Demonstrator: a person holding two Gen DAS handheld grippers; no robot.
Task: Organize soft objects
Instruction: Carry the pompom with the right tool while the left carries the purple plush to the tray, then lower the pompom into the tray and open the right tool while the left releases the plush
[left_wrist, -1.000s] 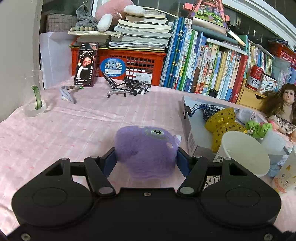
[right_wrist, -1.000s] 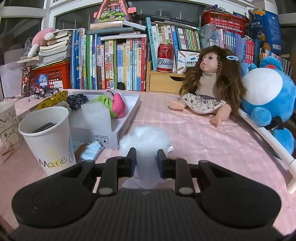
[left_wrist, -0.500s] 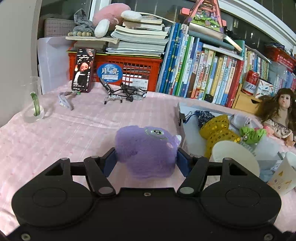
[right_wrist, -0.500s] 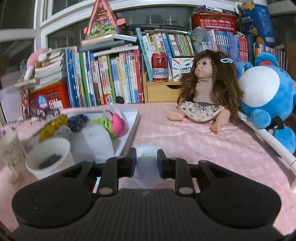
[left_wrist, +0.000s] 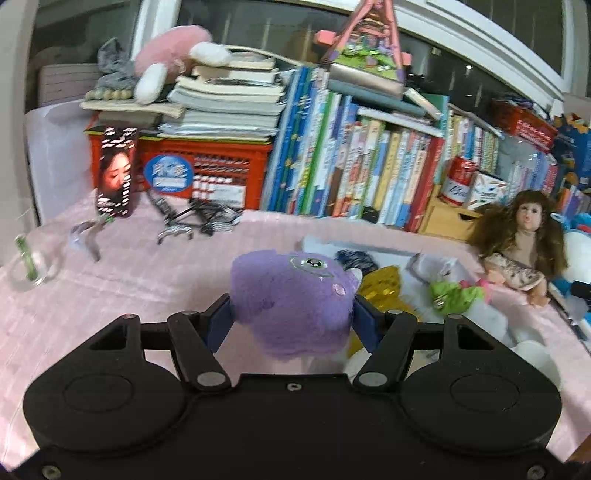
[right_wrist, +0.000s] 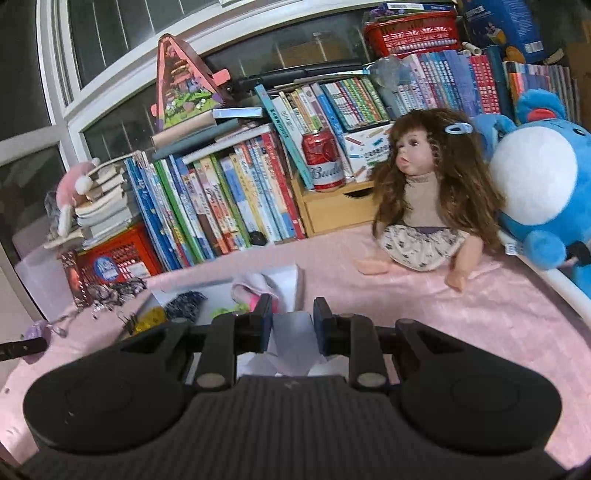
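My left gripper (left_wrist: 293, 308) is shut on a purple plush toy (left_wrist: 295, 291) with an embroidered eye, held above the pink tablecloth. My right gripper (right_wrist: 293, 319) is shut on a white fluffy toy (right_wrist: 293, 334), of which only a pale patch shows between the fingers. Below and ahead of both lies a shallow white box (left_wrist: 373, 248) (right_wrist: 286, 275). It holds a dark blue scrunchie (left_wrist: 356, 258), a yellow sequined piece (left_wrist: 380, 282) and a green scrunchie (left_wrist: 456, 295). The purple plush also peeks in at the far left of the right wrist view (right_wrist: 35, 330).
A long-haired doll (right_wrist: 421, 206) and a big blue plush (right_wrist: 539, 184) sit at the right. A row of books (left_wrist: 354, 173), a red crate (left_wrist: 207, 173), a phone (left_wrist: 116, 173), a red can (right_wrist: 325, 162) and a wooden drawer (right_wrist: 340, 214) line the back. A glass (left_wrist: 29, 262) stands far left.
Both grippers have risen off the cloth with their toys still gripped. The right one has rolled, so its view now tilts, and the paper cup has dropped out of sight.
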